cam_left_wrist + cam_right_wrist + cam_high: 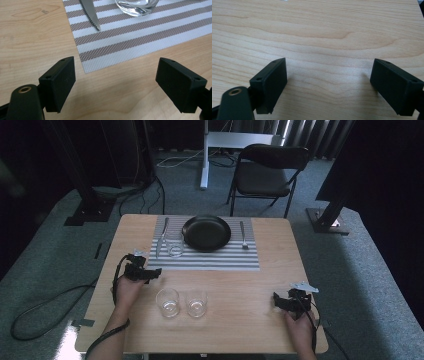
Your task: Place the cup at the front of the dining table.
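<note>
A striped placemat (220,260) lies at the far middle of the wooden table (250,330). On it stand a black plate (206,232), a knife (161,238) at its left, a fork (243,236) at its right, and a clear glass (175,245) beside the knife. Two more clear glasses (168,302) (197,303) stand on bare wood near the front. My left gripper (150,272) is open by the mat's near left corner (86,68), below the knife tip (96,25) and the glass (136,6). My right gripper (276,301) is open over bare wood (327,37) at the front right.
A black folding chair (267,172) stands behind the table, with a white table leg (204,157) and dark stands on the carpet around it. Cables trail on the floor at the left (45,307).
</note>
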### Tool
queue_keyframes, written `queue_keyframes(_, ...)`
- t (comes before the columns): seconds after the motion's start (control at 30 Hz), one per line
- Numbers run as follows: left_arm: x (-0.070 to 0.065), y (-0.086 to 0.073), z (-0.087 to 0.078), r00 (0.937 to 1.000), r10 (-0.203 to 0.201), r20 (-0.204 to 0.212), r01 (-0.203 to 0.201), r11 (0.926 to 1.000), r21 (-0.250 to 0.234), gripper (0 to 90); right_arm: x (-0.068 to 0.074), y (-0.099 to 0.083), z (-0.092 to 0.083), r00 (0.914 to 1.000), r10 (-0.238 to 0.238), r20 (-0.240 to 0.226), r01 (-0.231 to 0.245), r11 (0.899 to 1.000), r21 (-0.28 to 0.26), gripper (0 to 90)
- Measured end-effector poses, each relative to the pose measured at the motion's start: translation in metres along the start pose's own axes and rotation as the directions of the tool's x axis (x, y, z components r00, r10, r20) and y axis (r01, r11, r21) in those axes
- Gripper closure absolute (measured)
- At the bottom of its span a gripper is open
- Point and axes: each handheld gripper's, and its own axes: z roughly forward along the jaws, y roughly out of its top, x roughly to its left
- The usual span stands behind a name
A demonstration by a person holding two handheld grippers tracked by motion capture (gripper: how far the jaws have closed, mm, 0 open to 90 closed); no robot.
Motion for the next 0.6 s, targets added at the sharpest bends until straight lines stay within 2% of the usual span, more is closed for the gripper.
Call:
queue_keyframes(0.1,0.0,-0.004,-0.004,1.0,-0.001,0.005,0.001,1.0,0.005,16.8,0.0,0.0,0.0,1.0,0.0,0.0,0.0,1.0,0.0,13.6)
queue_keyframes(0.17,0.0,-0.008,-0.007,0.9999,0.009,-0.013,-0.009,1.0,0.005,16.8,0.0,0.0,0.0,1.0,0.0,0.0,0.0,1.0,0.0,13.6)
queue_keyframes(0.23,0.001,-0.01,-0.008,1.0,0.001,-0.001,-0.001,1.0,0.005,16.8,0.0,0.0,0.0,1.0,-0.001,-0.001,0.001,1.0,0.0,13.5)
queue_keyframes(0.47,0.004,-0.022,-0.017,0.9994,0.012,-0.034,-0.012,0.9999,-0.008,16.8,0.0,0.0,0.0,1.0,0.0,0.0,0.0,1.0,0.0,13.6)
queue_keyframes(0.5,0.007,-0.025,-0.018,0.9992,0.007,-0.039,-0.006,0.9999,0.01,16.8,0.0,0.0,0.0,1.0,0.0,0.0,0.0,1.0,0.0,13.5)
queue_keyframes(0.53,0.008,-0.027,-0.02,0.9992,-0.001,-0.04,0.001,1.0,-0.002,16.8,0.0,0.0,0.0,1.0,0.0,0.0,0.0,1.0,0.0,13.5)
queue_keyframes(0.57,0.012,-0.03,-0.023,0.9992,-0.031,-0.024,0.031,0.9995,-0.003,16.8,0.0,0.0,0.0,1.0,0.0,0.0,0.0,1.0,0.0,13.6)
queue_keyframes(0.6,0.013,-0.031,-0.023,0.9992,-0.03,-0.026,0.03,0.9995,-0.004,16.8,0.0,0.0,0.0,1.0,0.0,0.0,0.0,1.0,0.0,13.6)
